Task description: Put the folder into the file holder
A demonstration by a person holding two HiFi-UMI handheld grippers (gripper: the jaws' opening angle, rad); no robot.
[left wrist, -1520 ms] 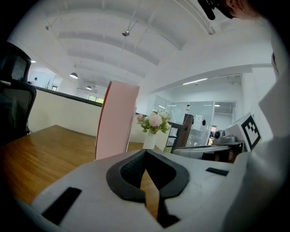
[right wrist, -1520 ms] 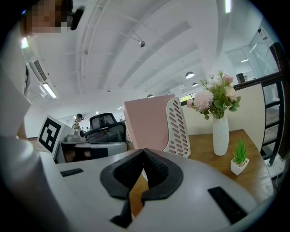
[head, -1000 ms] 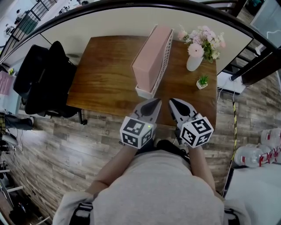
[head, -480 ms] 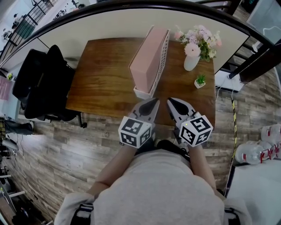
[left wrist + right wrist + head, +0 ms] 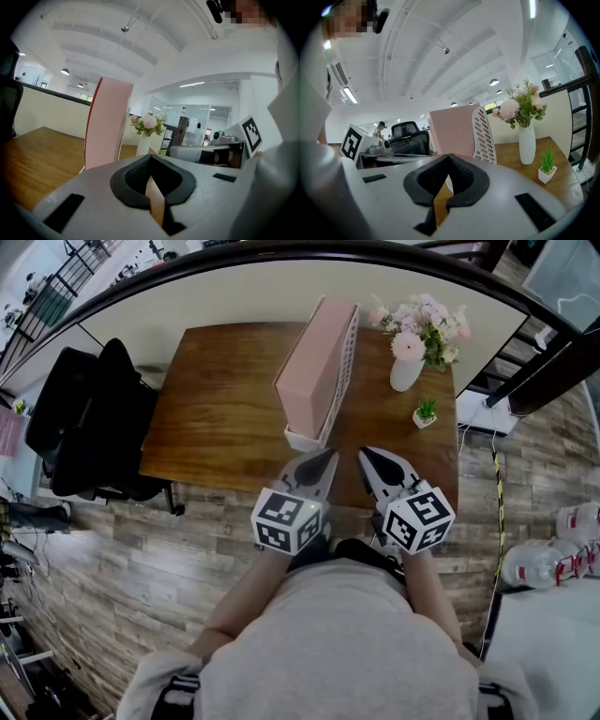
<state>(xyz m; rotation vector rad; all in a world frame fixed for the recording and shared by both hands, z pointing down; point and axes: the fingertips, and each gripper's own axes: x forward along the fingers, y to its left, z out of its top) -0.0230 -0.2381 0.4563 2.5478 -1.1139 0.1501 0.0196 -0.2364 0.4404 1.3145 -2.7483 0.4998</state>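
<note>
On the table (image 5: pixel 216 409), folder (image 5: pixel 314 367) stands in file holder (image 5: pixel 350 343) beyond the closed left gripper (image 5: pixel 331 457) and right gripper (image 5: pixel 365 455).

In the head view the left tool (image 5: pixel 328 458) and right tool (image 5: pixel 367 455) cover part of the table's (image 5: pixel 225 409) near edge, and the folder (image 5: pixel 314 362) hides the holder's (image 5: pixel 350 338) left wall. In the left tool view the tool's body hides the folder's foot and the vase's (image 5: pixel 143 145) base. The chair (image 5: pixel 8 108) is cut by the left edge. A far person (image 5: pixel 380 125) in the right tool view is too small to tell.
</note>
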